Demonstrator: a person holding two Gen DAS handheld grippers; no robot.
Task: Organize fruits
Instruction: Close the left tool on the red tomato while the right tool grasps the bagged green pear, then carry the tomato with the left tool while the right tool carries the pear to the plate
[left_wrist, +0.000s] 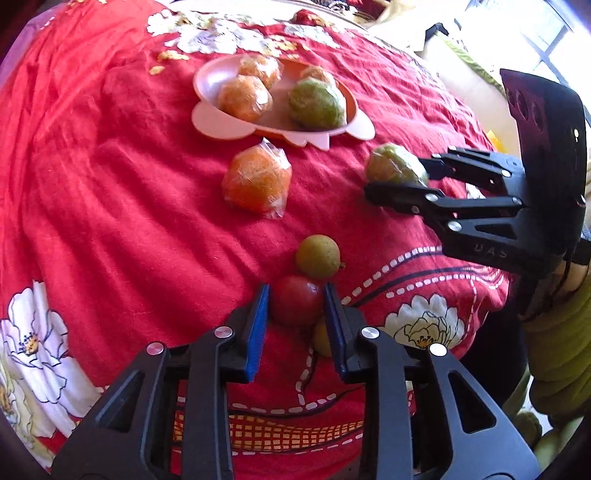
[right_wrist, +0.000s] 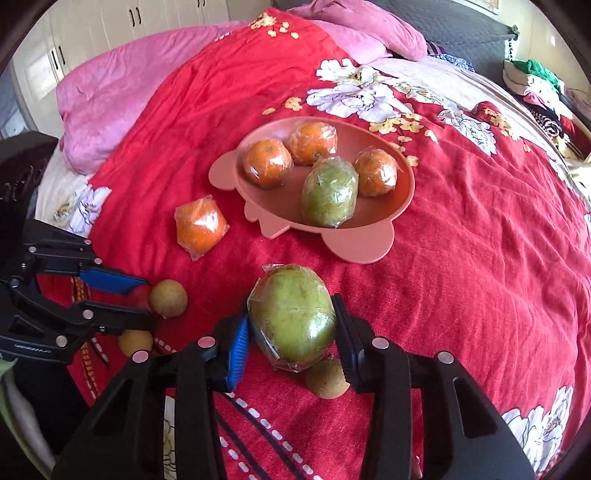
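Note:
A pink plate (right_wrist: 354, 240) on the red bedspread holds three wrapped oranges and a wrapped green fruit (right_wrist: 329, 192); it also shows in the left wrist view (left_wrist: 221, 125). My right gripper (right_wrist: 291, 332) is shut on a wrapped green fruit (right_wrist: 293, 317), seen from the side in the left wrist view (left_wrist: 395, 166). My left gripper (left_wrist: 297, 299) is shut on a small red fruit (left_wrist: 297, 304). A wrapped orange (left_wrist: 258, 181) lies loose in front of the plate. A small green fruit (left_wrist: 317, 256) touches the red one.
A small yellow fruit (left_wrist: 322, 338) lies under my left gripper's right finger. A small brownish fruit (right_wrist: 327, 380) lies under the right gripper. A pink blanket (right_wrist: 122, 96) is bunched at the far left of the bed. Clothes (right_wrist: 535, 81) are piled at the far right.

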